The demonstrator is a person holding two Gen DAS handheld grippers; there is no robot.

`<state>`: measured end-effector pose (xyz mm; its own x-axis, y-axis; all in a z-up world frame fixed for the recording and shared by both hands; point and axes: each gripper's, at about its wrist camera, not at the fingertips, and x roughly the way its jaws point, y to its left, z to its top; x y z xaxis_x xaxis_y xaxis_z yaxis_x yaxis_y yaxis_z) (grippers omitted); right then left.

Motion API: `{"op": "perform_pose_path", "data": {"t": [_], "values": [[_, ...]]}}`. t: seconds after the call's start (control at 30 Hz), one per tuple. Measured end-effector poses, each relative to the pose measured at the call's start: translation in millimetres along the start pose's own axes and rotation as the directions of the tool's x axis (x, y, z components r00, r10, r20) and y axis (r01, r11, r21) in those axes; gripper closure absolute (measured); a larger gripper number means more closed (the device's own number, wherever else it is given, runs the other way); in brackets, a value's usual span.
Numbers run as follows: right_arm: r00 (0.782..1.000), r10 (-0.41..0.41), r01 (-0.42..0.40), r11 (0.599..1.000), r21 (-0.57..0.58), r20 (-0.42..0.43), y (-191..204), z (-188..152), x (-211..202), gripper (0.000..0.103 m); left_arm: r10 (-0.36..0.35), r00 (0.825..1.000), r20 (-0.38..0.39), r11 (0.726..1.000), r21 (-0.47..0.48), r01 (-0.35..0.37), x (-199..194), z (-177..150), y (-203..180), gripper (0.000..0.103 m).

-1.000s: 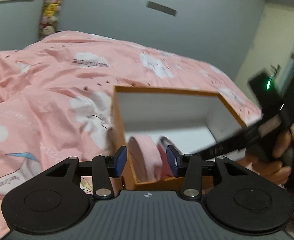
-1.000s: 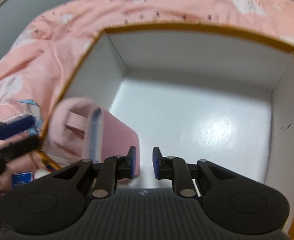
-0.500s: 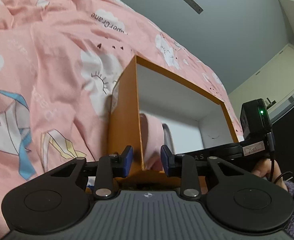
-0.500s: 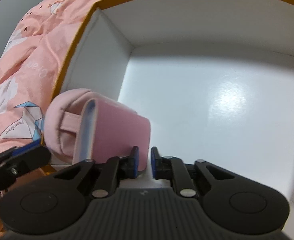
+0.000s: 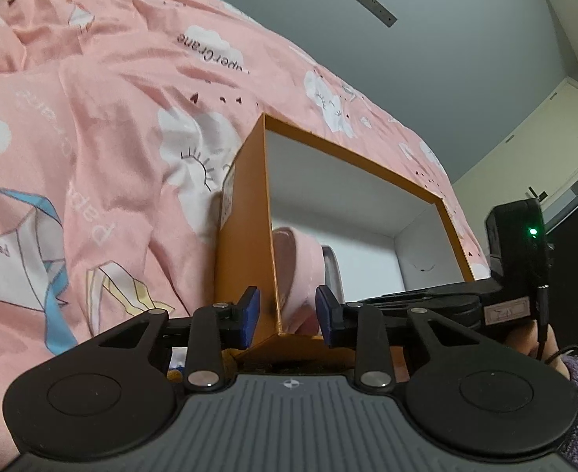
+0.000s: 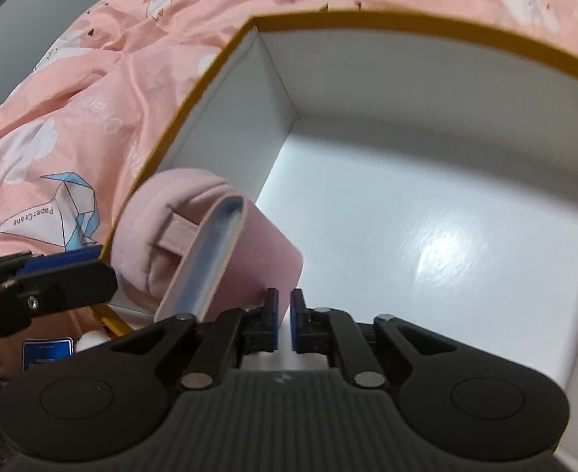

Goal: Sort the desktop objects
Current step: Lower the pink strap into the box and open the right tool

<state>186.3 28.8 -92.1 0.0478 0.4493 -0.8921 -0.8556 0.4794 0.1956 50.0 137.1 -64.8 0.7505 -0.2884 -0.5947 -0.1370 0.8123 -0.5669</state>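
An orange box (image 5: pixel 245 236) with a white inside (image 6: pixel 426 228) stands on a pink quilt. A pink pouch (image 6: pixel 210 244) with a clear flap leans in its near left corner, also in the left wrist view (image 5: pixel 300 263). My left gripper (image 5: pixel 287 312) is open, its fingers on either side of the box's near left corner wall. My right gripper (image 6: pixel 284 324) is over the box's near edge, beside the pouch, its fingers nearly together with nothing seen between them.
The pink quilt (image 5: pixel 92 137) with cloud and paper-crane prints lies all around the box. A small blue card (image 6: pixel 47 352), a white item and a yellow item (image 6: pixel 112 324) lie by the box's near left outside. Grey wall behind.
The left gripper has come down and closer to the box's near left corner. The right gripper has drawn back a little from the pouch, which stays in the corner.
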Motion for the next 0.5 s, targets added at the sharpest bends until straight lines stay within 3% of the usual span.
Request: {"op": "perform_pose_path", "data": {"t": [0.07, 0.3, 0.5], "values": [[1.000, -0.011, 0.011, 1.000, -0.011, 0.017, 1, -1, -5, 0.093, 0.005, 1.000, 0.013, 1.000, 0.010, -0.005, -4, 1, -4, 0.068], [0.983, -0.099, 0.106, 0.994, -0.040, 0.154, 9, -11, -40, 0.073, 0.052, 0.996, 0.076, 0.996, 0.075, -0.057, -29, 2, -27, 0.068], [0.923, -0.081, 0.093, 0.996, -0.013, 0.376, 12, -45, -96, 0.052, 0.147, 0.982, 0.122, 0.976, 0.144, -0.164, -60, 2, -43, 0.068]]}}
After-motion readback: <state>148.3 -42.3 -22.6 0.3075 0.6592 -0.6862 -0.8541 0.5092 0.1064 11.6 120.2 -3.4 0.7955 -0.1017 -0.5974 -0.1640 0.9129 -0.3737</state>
